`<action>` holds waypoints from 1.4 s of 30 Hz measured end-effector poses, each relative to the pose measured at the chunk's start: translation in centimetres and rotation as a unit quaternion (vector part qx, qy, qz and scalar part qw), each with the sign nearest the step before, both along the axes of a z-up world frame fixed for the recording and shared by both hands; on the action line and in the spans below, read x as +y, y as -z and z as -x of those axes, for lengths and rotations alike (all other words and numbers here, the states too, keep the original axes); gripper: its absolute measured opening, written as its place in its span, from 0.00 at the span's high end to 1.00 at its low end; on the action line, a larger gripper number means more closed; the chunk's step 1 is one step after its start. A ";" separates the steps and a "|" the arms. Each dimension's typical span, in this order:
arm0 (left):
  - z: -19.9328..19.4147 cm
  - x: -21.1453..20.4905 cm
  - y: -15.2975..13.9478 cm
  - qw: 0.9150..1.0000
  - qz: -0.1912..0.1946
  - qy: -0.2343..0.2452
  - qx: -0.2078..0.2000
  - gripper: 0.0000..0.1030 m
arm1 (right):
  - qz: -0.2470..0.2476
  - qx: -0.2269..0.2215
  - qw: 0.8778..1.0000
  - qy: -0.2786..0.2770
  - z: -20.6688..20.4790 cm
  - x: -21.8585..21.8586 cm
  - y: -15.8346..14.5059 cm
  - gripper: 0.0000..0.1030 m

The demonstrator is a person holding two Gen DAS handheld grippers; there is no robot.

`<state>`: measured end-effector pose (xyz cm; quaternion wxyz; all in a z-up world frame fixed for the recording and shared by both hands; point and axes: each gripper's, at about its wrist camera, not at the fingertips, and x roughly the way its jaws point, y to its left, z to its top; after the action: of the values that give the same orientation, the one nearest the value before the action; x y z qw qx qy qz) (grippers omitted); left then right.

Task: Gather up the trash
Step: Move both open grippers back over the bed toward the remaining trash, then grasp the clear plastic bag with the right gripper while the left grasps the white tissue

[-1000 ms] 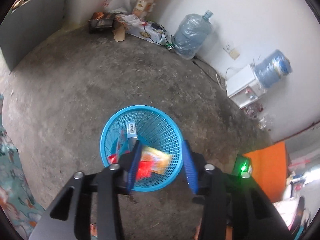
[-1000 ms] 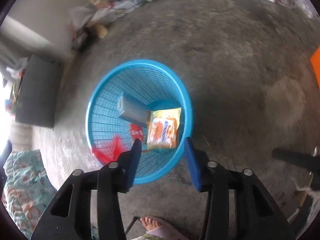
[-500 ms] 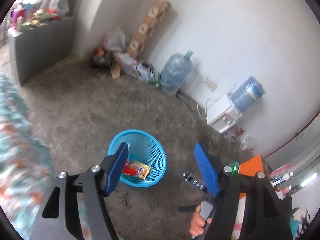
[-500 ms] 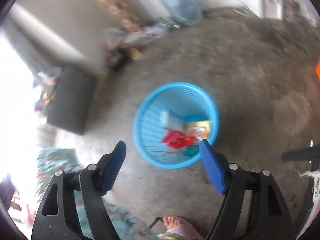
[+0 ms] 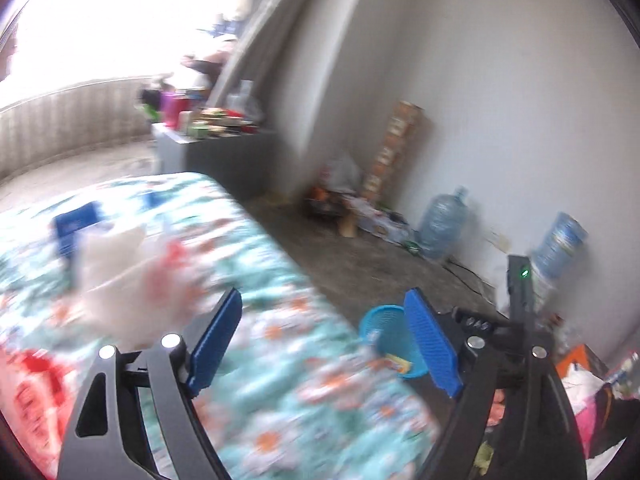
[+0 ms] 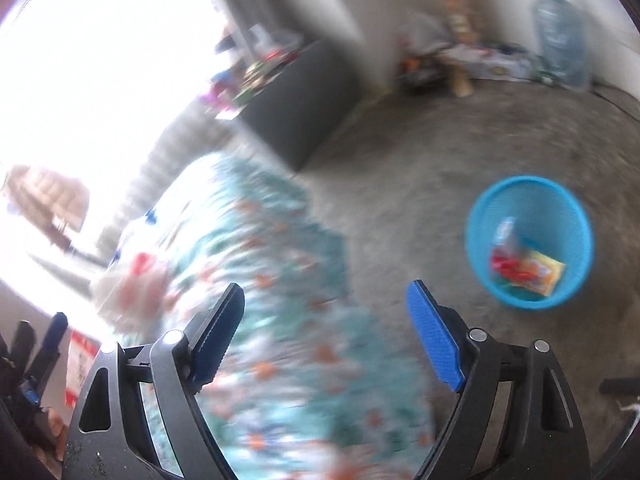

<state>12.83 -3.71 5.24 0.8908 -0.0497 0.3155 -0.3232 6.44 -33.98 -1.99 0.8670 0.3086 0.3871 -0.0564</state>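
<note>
Trash lies in two places around you: nearest, a crumpled white bag with red marks (image 5: 128, 280) rests on the floral bed cover (image 5: 288, 380) just ahead of your left claw (image 5: 324, 344), and it shows again, blurred, up and to the left of your right claw (image 6: 326, 340) at (image 6: 128, 284). Both claws stand wide open with their blue pads spread and nothing between them, and both hang over the bed. Your left claw's right pad (image 5: 430, 346) overlaps the view of the blue basket (image 5: 380, 320), though the basket sits on the floor beyond the bed's edge, not in the grip. A blue flat item (image 5: 74, 226) lies on the bed past the white bag; motion blur hides what it is. From your right claw, the same blue basket (image 6: 560, 196) stands on the grey concrete floor (image 6: 420, 168), well apart from the bed, holding a yellow-orange snack packet (image 6: 542, 272), red wrappers (image 6: 504, 262) and a pale carton (image 6: 505, 230). Farther off, a grey cabinet (image 6: 296, 116) with cluttered items on top stands near the bright opening. Against the far white wall you have a pile of bags and boxes (image 5: 360, 208), a tall stack of patterned boxes (image 5: 394, 148), and two large water bottles (image 5: 442, 224).
</note>
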 end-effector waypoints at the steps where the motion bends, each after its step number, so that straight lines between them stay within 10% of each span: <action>1: 0.3 1.7 0.2 1.000 0.000 -0.017 0.004 0.21 | -0.002 0.002 1.000 -0.015 -0.5 1.1 -0.1 0.23; 14: 2.6 12.2 1.2 0.990 -0.030 -0.136 0.003 0.20 | -0.052 0.031 0.984 -0.166 -7.5 12.8 -1.8 0.23; 28: 0.9 10.5 0.5 0.991 -0.028 -0.130 -0.030 0.31 | -0.066 0.027 0.974 -0.216 -15.4 19.6 -4.6 0.25; 35: -1.9 9.9 1.1 0.987 -0.012 -0.159 -0.003 0.49 | 0.025 0.050 0.975 -0.215 -19.8 22.4 -2.7 0.53; 42: -4.6 10.8 2.2 0.977 0.004 -0.211 0.017 0.50 | -0.017 0.046 0.977 -0.209 -18.7 20.5 -1.6 0.80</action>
<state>17.40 7.09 3.02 0.9333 -0.1244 0.3115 -0.1284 25.12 -13.49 -0.36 0.8354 0.2325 0.4838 0.1182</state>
